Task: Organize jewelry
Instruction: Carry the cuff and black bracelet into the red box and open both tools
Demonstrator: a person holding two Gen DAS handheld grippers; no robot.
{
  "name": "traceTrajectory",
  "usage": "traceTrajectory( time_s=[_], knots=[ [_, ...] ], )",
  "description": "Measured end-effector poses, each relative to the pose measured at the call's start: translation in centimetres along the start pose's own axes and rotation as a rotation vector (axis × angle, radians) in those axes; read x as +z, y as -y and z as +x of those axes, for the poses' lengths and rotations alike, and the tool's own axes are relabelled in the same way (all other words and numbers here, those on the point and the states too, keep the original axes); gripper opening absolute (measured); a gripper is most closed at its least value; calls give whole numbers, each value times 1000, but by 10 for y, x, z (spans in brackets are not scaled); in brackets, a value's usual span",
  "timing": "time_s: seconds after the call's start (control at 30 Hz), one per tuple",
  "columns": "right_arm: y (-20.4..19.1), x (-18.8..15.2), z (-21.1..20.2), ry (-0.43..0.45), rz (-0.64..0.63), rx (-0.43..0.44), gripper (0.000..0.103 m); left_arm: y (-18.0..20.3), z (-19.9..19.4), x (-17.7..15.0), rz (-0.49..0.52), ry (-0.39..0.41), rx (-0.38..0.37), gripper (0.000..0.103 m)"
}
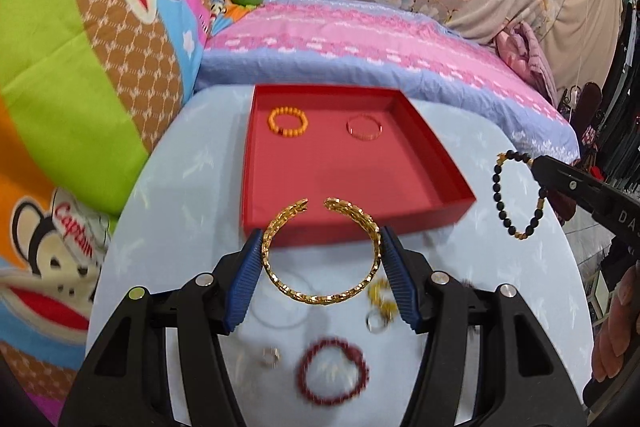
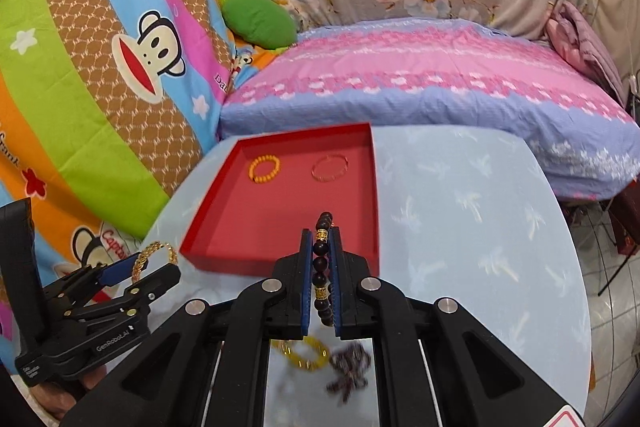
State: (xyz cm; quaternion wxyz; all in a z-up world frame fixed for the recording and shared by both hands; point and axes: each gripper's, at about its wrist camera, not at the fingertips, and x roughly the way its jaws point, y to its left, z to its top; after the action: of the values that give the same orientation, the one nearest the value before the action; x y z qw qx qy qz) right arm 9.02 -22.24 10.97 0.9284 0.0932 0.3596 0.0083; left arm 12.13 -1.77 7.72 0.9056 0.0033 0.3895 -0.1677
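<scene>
- Left gripper [image 1: 322,251]: jaws set wide and clamped across a gold open cuff bangle [image 1: 320,251], blue ribbed pads [image 1: 248,283] pressing its two flanks. The bangle is held clear of the table; its gap points to 12 o'clock, toward the red tray [image 1: 440,179].
- Right gripper [image 2: 321,275]: jaws clenched nearly together on a black bead bracelet [image 2: 322,267], pinching one run of beads between the pads. In the left wrist view the rest of the loop [image 1: 516,195] dangles free at 3 o'clock, off the tray's right edge.
- Handling, bangle: judged rigid metal, light, springy at the gap, slick. Grip on the widest flanks looks right (a hold near the open ends would probably flex or slip).
- Handling, bracelet: judged limp, strung on cord, with gold spacer beads; it will likely swing, so lower it slowly. Round beads can roll out from between the pads.
- Tray holds an orange bead bracelet [image 1: 287,121] at 11 o'clock and a thin pink bangle [image 1: 364,127] at 1 o'clock; its front half is bare.
- Hard to read: loose pieces on the pale blue table [image 2: 460,227] beneath both grippers are blurred. A red bead bracelet [image 1: 332,371] and a yellow one [image 2: 306,351] can be told; the small rings and a dark cluster cannot be identified.
- Cut off: both holders' hands lie mostly out of frame.
</scene>
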Motion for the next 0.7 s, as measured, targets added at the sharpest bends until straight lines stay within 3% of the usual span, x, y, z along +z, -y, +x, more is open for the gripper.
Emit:
traceTrajectory(
  time_s=[0.27, 0.47, 0.7],
  knots=[
    [-10, 40, 72, -54, 3, 46, 8, 1, 54, 55, 23, 11, -4, 56],
    [-8, 50, 130, -129, 41, 78, 8, -5, 103, 72, 1, -44, -14, 56],
    [-8, 50, 176, -184, 31, 48, 8, -5, 150, 73, 23, -96, 20, 56]
  ],
)
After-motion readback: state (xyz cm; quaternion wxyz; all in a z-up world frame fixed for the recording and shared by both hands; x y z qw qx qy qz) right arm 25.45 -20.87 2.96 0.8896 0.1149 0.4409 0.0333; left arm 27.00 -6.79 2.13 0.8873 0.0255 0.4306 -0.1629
